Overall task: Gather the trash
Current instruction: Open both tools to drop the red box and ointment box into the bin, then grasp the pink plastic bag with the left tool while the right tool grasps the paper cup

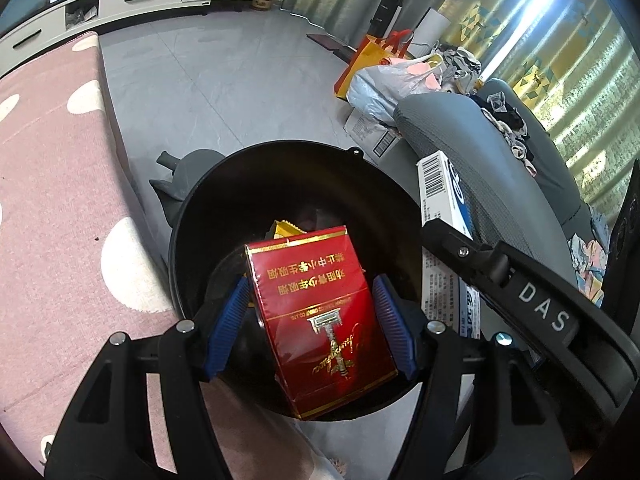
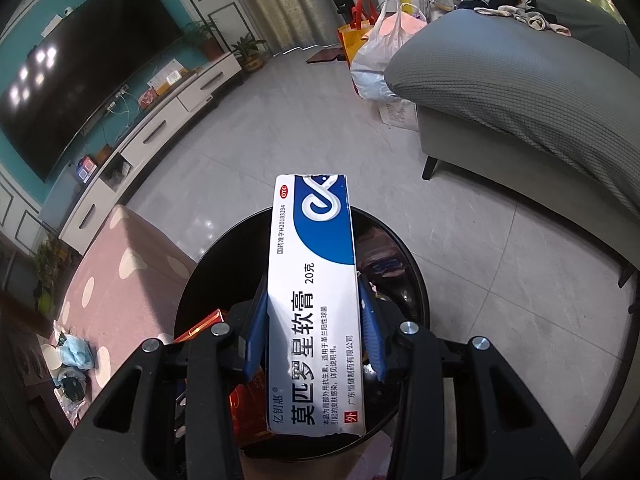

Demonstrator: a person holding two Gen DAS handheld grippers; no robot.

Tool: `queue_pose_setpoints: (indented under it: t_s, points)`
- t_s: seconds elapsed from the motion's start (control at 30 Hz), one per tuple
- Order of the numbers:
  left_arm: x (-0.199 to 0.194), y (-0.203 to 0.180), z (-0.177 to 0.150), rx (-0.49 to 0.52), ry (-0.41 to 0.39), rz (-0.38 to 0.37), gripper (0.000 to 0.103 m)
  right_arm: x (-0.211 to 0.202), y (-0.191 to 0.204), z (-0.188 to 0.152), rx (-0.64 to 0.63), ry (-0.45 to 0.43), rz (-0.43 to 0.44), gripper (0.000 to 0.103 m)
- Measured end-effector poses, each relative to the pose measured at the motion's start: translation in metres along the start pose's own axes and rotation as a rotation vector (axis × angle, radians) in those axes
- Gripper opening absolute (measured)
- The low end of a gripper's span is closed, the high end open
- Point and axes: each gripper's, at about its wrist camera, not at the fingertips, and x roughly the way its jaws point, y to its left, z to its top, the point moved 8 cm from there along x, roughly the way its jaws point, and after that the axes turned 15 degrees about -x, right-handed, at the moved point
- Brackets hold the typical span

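Observation:
A red cigarette pack [image 1: 320, 320] sits between the blue pads of my left gripper [image 1: 316, 320], over the open black trash bin [image 1: 200, 216]. The right pad stands slightly off the pack, so the grip is not clear. A yellow wrapper [image 1: 285, 229] lies inside the bin. My right gripper [image 2: 314, 334] is shut on a white-and-blue ointment box [image 2: 316, 300] and holds it above the same bin [image 2: 396, 256]. That box [image 1: 440, 196] and the right gripper's black arm [image 1: 532, 292] show at the right of the left wrist view. The red pack [image 2: 200, 326] shows low left in the right wrist view.
A pink dotted mat [image 1: 52, 200] lies left of the bin. A grey sofa [image 2: 520, 92] with clothes stands to the right, with plastic bags [image 2: 380, 52] and an orange bag beside it. A white TV cabinet [image 2: 160, 120] and TV line the far wall. Tissue scraps [image 2: 72, 354] lie on the mat.

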Motion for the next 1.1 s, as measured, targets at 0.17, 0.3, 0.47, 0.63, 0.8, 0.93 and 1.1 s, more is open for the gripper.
queue_pose_setpoints:
  t_s: [0.17,0.3,0.47,0.63,0.8,0.93,1.1]
  points:
    - [0.003,-0.001,0.0,-0.008,0.006,-0.001,0.065,0.003,0.0,-0.003,-0.004,0.013,-0.006,0.043]
    - [0.003,-0.002,0.002,-0.007,0.001,-0.005,0.067,0.003,-0.002,-0.004,-0.001,0.016,-0.019,0.043]
    - [-0.018,0.008,0.008,-0.037,-0.047,-0.019,0.084,-0.003,-0.003,-0.001,0.012,0.001,-0.024,0.051]
    - [-0.061,0.031,0.019,-0.077,-0.139,-0.014,0.092,-0.014,0.011,0.004,0.002,-0.039,0.004,0.074]
    - [-0.123,0.087,0.031,-0.178,-0.257,0.024,0.098,-0.021,0.042,0.01,-0.06,-0.063,0.044,0.08]
    - [-0.175,0.151,0.036,-0.263,-0.36,0.12,0.099,-0.027,0.083,0.012,-0.148,-0.085,0.093,0.084]
    - [-0.248,0.258,0.035,-0.386,-0.457,0.281,0.099,-0.027,0.141,0.006,-0.258,-0.078,0.196,0.086]
